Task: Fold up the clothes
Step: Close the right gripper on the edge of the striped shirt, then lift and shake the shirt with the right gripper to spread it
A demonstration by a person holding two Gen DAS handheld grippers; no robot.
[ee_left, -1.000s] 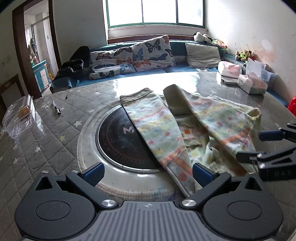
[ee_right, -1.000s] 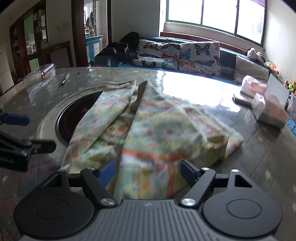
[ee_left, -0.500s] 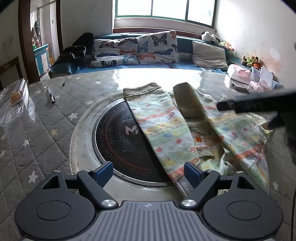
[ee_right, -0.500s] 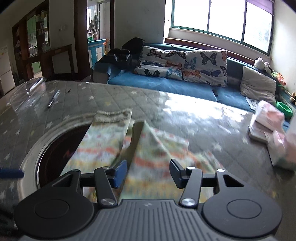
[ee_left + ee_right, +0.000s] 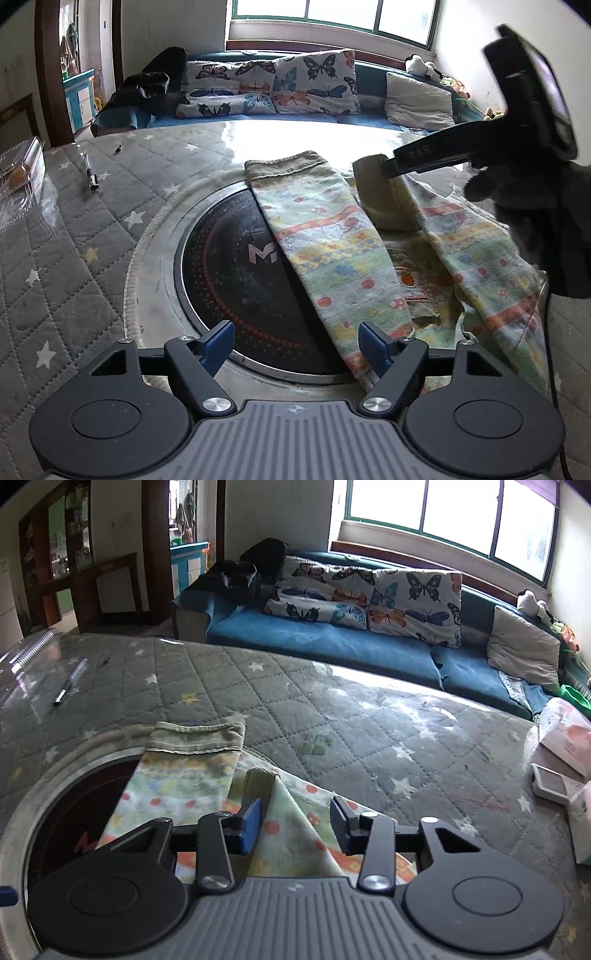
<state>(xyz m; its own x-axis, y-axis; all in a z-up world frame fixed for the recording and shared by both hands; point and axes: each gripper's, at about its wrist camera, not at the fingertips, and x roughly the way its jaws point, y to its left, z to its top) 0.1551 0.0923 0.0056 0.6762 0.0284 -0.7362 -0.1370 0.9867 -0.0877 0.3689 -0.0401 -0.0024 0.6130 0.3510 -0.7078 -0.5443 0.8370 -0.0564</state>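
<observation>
Pale patterned trousers (image 5: pixel 332 258) lie on the quilted table (image 5: pixel 74 258), partly over a round black cooktop (image 5: pixel 236 266), cuffs pointing away. My left gripper (image 5: pixel 295 343) hovers at the near end of the left leg. Its jaws are closing, with the cloth's edge by the right pad (image 5: pixel 373 343) and mostly cooktop between them. My right gripper (image 5: pixel 295 823) is at the far end of the right leg. Its jaws are closing around the raised cuff (image 5: pixel 264 786), and the pads do not press on it. From the left wrist the right gripper (image 5: pixel 391 168) shows at that cuff (image 5: pixel 373 184).
A pen (image 5: pixel 90 173) and a clear plastic box (image 5: pixel 22 177) lie at the table's left. Pink-white packs (image 5: pixel 561 738) and a small white device (image 5: pixel 550 784) sit at its right. A blue sofa with butterfly pillows (image 5: pixel 369 590) runs behind the table.
The right gripper has swept from the near part of the trousers to the far cuff of the right leg, its jaws narrowing. The left gripper has edged forward and its jaws have narrowed.
</observation>
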